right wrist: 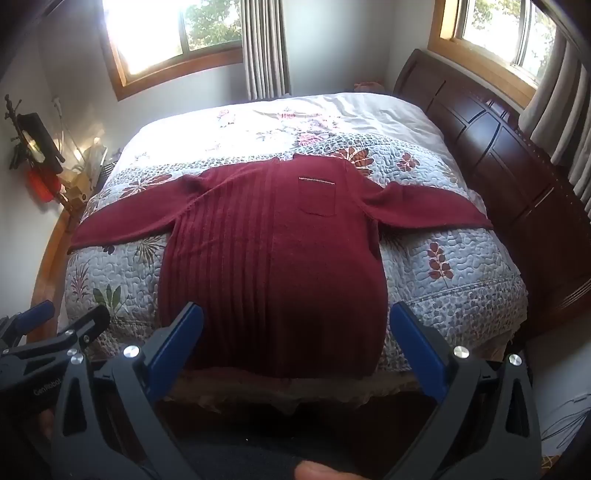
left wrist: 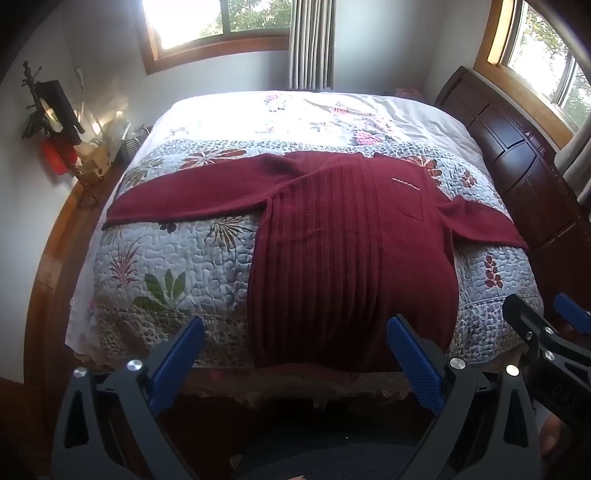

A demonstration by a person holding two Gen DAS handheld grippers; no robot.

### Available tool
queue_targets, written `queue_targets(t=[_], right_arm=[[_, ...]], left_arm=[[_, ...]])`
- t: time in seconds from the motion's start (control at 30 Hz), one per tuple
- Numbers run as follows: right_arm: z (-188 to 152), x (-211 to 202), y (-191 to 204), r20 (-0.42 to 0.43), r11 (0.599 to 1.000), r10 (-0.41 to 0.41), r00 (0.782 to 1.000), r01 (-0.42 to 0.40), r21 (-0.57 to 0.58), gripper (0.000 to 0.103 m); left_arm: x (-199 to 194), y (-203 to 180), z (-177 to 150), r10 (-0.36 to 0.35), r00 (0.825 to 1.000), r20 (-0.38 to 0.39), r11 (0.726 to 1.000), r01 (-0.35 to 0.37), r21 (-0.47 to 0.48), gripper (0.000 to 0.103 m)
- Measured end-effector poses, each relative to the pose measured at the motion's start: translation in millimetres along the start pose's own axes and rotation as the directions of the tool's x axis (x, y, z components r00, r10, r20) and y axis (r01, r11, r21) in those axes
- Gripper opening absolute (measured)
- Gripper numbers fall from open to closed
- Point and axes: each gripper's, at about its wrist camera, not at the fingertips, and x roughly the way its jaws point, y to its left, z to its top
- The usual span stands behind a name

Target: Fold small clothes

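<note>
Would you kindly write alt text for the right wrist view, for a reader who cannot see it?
A dark red knitted sweater with a chest pocket lies flat, sleeves spread, on a floral quilted bedspread. The right tongs hang open above its hem, touching nothing; the left tongs show at the lower left edge. A dark wooden headboard stands at right.

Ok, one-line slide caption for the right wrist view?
Open right gripper poised before dark red knit sweater spread flat on floral quilted bedspread.

Sunlit bedroom [left wrist: 314,122], wood-framed windows [right wrist: 173,33]
</note>
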Motion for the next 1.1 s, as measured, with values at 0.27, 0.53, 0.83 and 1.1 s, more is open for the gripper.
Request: queue_targets(t=[0.27, 0.53, 0.83, 1.1], right_arm=[[-0.2, -1.2, 0.4, 0.006, 1.000, 0.000, 1.000, 0.000, 0.001, 0.100], [-0.5, 0.2, 0.4, -0.001, 1.000, 0.001, 1.000, -0.001, 0.001, 0.100], [-2.8, -3.7, 5.2, 0.006, 1.000, -0.005, 1.000, 0.005, -0.006, 0.100], [-3.6, -8.4, 0.9, 0.006, 1.000, -0.001, 1.000, 0.001, 0.003, 0.100]], left_arm=[[-0.2, -0.9, -0.8, 0.003, 1.000, -0.005, 1.000, -0.003, 0.001, 0.099], [-3.1, -1.2, -0.9, 0.001, 1.000, -0.004, 1.000, -0.001, 0.002, 0.099], [-5.6, -3.3, -2.4, -0.007, 1.000, 0.002, 1.000, 0.007, 0.003, 0.099], [-6.6, -3.6, -3.6, -0.009, 1.000, 0.004, 1.000, 0.009, 0.006, 0.099]])
